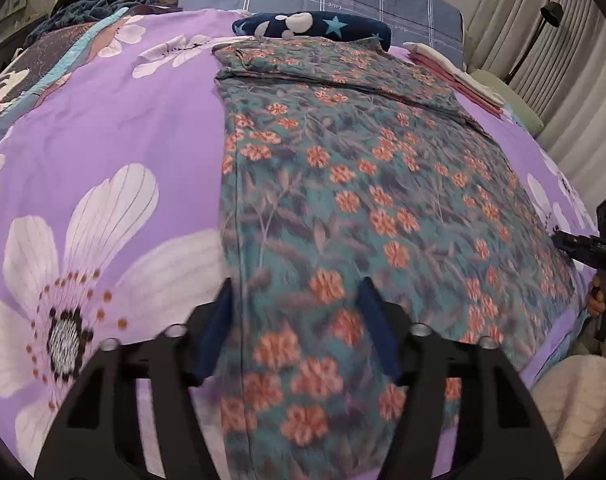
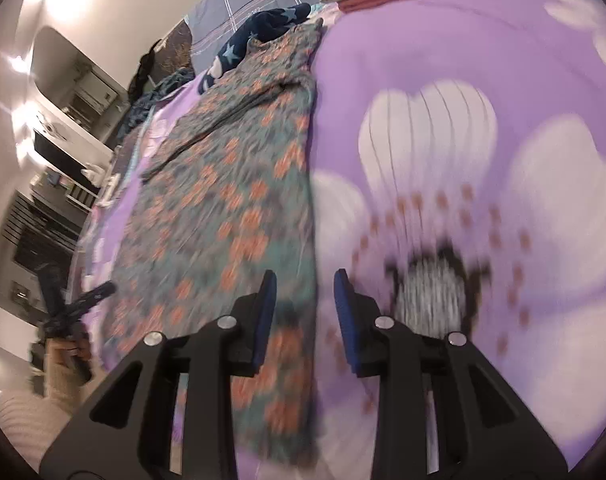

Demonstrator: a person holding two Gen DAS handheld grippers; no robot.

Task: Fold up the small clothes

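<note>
Flowered garment (image 1: 343, 184) stretches lengthwise from near to far, my left claw (image 1: 299, 308) and right claw (image 2: 305, 300) both apart, empty, straddling its near side edges.

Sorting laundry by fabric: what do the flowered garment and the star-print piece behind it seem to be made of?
Flowered garment: seemingly thin matte woven cloth, cotton-like; it lies flat with fine creases. Star-print piece: apparently plush fleece, judging by its thick rounded roll and soft edges.
</note>
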